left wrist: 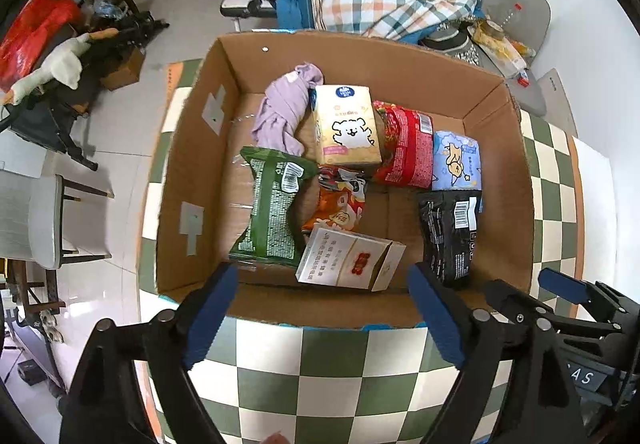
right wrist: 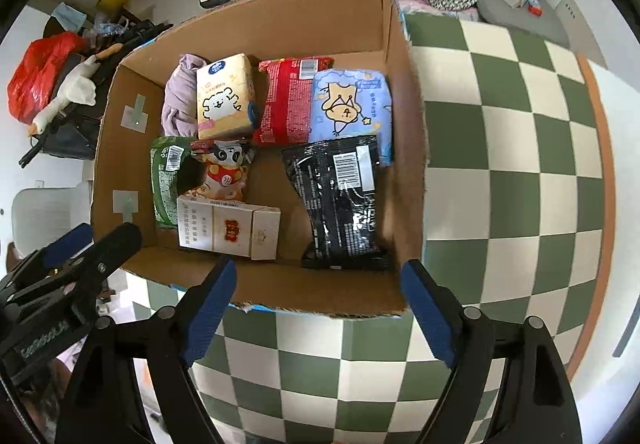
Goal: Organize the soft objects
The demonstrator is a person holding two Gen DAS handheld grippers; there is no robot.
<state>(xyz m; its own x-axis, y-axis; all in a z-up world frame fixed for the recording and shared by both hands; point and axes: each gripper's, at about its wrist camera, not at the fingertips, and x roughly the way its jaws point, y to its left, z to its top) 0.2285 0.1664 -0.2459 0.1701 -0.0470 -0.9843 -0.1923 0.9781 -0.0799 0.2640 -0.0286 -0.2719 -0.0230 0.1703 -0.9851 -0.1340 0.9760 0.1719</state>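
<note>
My left tool (left wrist: 322, 318) hangs over the near edge of the box (left wrist: 192, 164), jaws spread wide, nothing between them. My right tool (right wrist: 318, 314) is in the same condition: wide open, empty, at the box's near wall. Each tool shows at the edge of the other's view, side by side.

The box stands on the checked tabletop (right wrist: 500, 148), directly ahead of both tools. Contents, nearest first: a white carton (left wrist: 352, 264) ahead of the left tool, a black packet (right wrist: 340, 204) ahead of the right tool against the right wall. To the left, a green packet (left wrist: 272, 212) with an orange panda packet (right wrist: 226, 174) beside it. Farther in: a purple cloth (left wrist: 280, 112), a yellow tissue pack (left wrist: 346, 124) touching it, a red packet (right wrist: 286, 102), and a blue tissue pack (right wrist: 350, 104) partly under the black packet.
</note>
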